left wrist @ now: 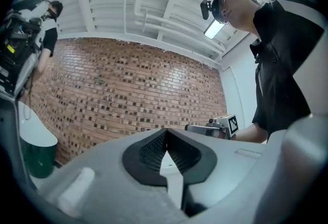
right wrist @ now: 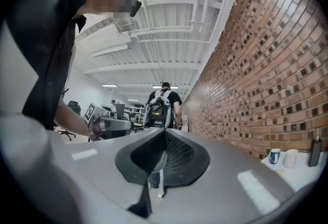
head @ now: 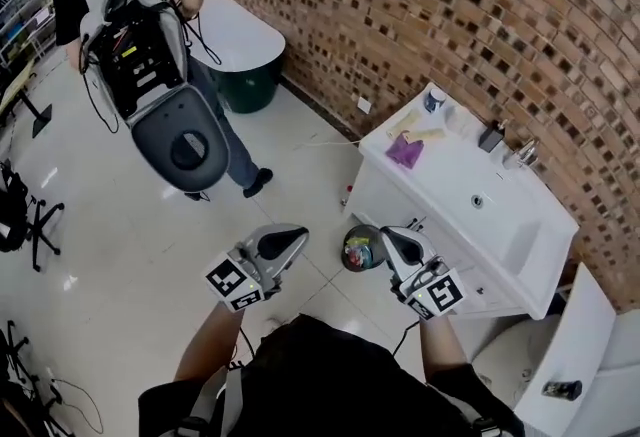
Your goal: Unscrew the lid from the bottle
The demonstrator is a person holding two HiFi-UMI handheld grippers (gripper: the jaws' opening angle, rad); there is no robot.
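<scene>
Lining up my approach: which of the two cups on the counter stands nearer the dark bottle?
The plain white cup, which stands between the dark bottle and the blue-marked cup.

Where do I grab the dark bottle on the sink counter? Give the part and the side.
Take the dark bottle round its body, below the top, from the open floor side. It stands upright close to the brick wall, the tap beside it; a low grip likely leaves the top free to turn.

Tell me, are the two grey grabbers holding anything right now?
No. The left grey gripper and the right grey gripper are both shut on nothing.
</scene>
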